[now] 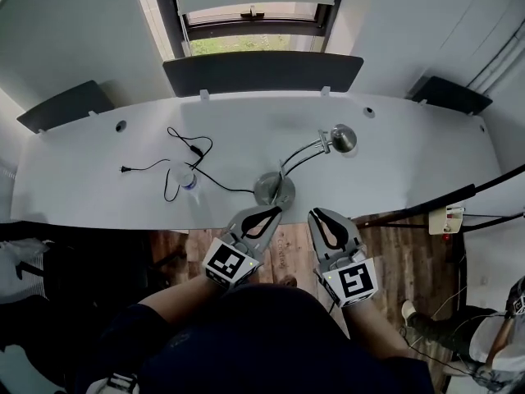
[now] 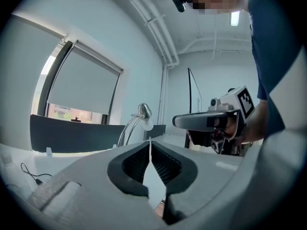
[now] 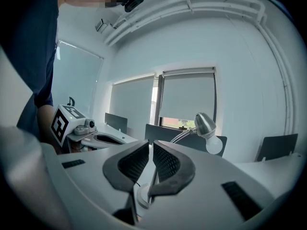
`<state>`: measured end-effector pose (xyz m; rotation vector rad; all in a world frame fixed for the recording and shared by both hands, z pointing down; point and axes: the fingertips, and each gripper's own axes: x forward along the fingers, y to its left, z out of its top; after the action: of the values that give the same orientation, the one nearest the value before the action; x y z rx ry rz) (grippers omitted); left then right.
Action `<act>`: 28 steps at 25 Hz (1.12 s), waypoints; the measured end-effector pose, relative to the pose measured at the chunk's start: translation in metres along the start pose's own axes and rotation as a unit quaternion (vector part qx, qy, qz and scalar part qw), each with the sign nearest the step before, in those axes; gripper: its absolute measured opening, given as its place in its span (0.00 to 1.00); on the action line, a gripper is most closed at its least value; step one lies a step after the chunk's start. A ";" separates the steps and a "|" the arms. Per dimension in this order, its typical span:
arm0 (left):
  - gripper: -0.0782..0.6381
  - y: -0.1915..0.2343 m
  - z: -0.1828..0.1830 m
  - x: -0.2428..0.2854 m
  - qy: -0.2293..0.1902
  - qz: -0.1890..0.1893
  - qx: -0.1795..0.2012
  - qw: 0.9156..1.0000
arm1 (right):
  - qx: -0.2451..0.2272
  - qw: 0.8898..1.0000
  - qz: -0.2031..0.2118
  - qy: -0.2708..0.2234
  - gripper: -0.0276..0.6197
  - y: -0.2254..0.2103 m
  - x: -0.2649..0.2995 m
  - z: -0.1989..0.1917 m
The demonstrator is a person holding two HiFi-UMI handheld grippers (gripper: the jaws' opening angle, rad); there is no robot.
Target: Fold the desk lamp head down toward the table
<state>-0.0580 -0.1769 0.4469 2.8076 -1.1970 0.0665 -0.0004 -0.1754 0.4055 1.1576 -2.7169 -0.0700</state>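
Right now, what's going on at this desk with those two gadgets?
A person stands at a white table with a two-jaw gripper in each hand. Both are held at the table's near edge, close to the base of the desk lamp, and neither touches anything. The left gripper has its jaws shut; the right gripper has its jaws slightly apart and empty. The lamp head is up on its curved arm, not yet folded down.

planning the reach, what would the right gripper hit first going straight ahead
Probably the lamp's curved arm, just above its base. The right gripper points toward it, though depth is unclear.
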 end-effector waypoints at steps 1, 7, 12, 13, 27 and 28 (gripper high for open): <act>0.12 0.006 -0.004 0.002 0.002 -0.003 -0.004 1.000 | -0.001 1.000 -0.006 0.003 0.09 -0.001 0.005 0.000; 0.17 0.038 -0.023 0.020 0.027 -0.031 -0.007 0.999 | -0.069 0.996 -0.034 0.035 0.15 -0.005 0.032 0.001; 0.26 0.055 -0.048 0.039 0.053 -0.041 -0.009 0.998 | -0.165 0.979 -0.063 0.100 0.22 -0.015 0.048 -0.007; 0.28 0.058 -0.055 0.044 0.062 -0.042 -0.011 0.997 | -0.185 0.974 -0.071 0.109 0.23 -0.019 0.050 -0.007; 0.39 0.082 -0.099 0.096 0.101 -0.029 0.003 0.994 | -0.552 0.790 -0.148 0.223 0.34 -0.073 0.082 -0.007; 0.39 0.082 -0.100 0.098 0.100 -0.029 0.003 0.995 | -0.562 0.781 -0.152 0.226 0.34 -0.076 0.083 -0.007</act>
<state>-0.0496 -0.2943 0.5592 2.7586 -1.0726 0.3407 -0.0015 -0.2883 0.4160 0.9599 -1.5062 -1.1135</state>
